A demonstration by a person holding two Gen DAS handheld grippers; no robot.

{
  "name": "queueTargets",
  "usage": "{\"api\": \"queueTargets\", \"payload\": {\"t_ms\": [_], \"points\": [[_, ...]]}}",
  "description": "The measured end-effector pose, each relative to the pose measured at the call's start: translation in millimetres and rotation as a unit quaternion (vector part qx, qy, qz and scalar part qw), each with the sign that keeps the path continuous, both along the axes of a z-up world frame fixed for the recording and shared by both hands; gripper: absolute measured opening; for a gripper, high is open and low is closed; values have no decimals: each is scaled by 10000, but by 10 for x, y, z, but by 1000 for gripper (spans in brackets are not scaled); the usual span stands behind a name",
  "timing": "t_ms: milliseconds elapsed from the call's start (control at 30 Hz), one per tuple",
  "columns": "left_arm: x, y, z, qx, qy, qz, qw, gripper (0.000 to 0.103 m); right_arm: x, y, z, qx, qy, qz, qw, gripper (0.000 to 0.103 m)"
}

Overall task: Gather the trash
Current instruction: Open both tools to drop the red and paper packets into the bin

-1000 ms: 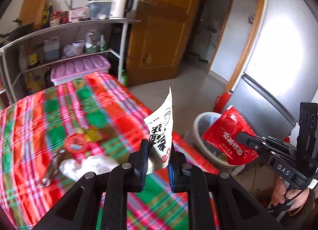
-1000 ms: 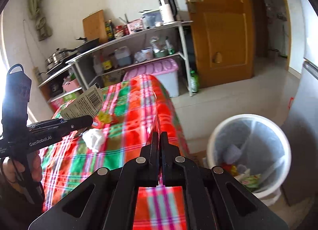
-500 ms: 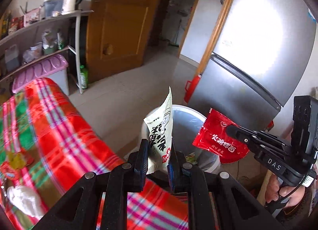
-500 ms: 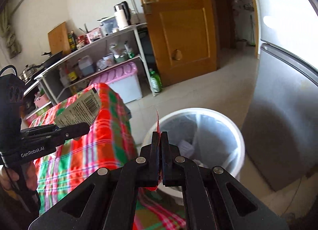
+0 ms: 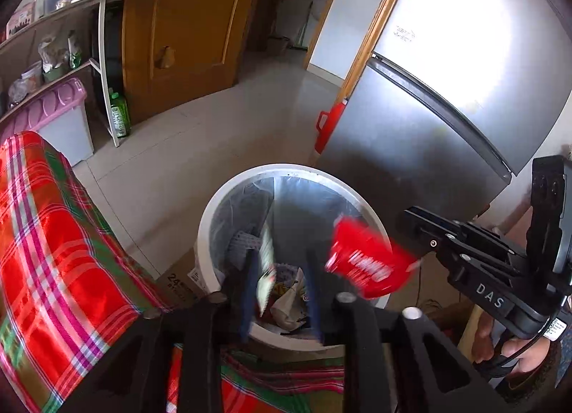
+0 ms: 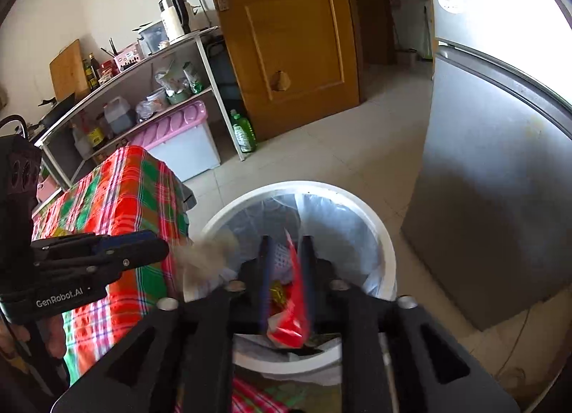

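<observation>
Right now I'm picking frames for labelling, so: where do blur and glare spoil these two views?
Left wrist view: the red wrapper and pale wrapper are motion-smeared over the bin as the left gripper opens; glare washes out the fridge.
Right wrist view: the red wrapper streaks between the opening right gripper fingers; pale wrapper a blurred smudge; fisheye bends the shelves.
</observation>
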State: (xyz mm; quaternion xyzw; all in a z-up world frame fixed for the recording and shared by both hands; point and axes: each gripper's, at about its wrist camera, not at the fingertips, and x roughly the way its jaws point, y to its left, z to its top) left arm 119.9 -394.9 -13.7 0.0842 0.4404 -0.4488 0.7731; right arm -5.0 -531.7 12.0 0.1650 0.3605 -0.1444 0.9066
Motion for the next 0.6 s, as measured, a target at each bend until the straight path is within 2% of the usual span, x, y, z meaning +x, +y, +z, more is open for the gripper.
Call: {"api": "queueTargets", "payload": {"t_ms": [33, 67, 300, 600], "points": [[0, -18, -13, 33, -9, 17, 10000, 47, -2, -14, -8, -2, 14, -11, 10000, 56], [2, -26, -24, 32, 1, 25, 10000, 49, -3, -22, -12, 15, 9, -25, 10000, 58], [-19, 41, -11, 21, -3, 101, 9999, 49, -63, 8, -13, 32, 7, -99, 9999, 58], [-33, 404, 160, -50, -187, 413, 9990, 55, -108, 269, 65, -73, -94, 12, 9999, 58]]}}
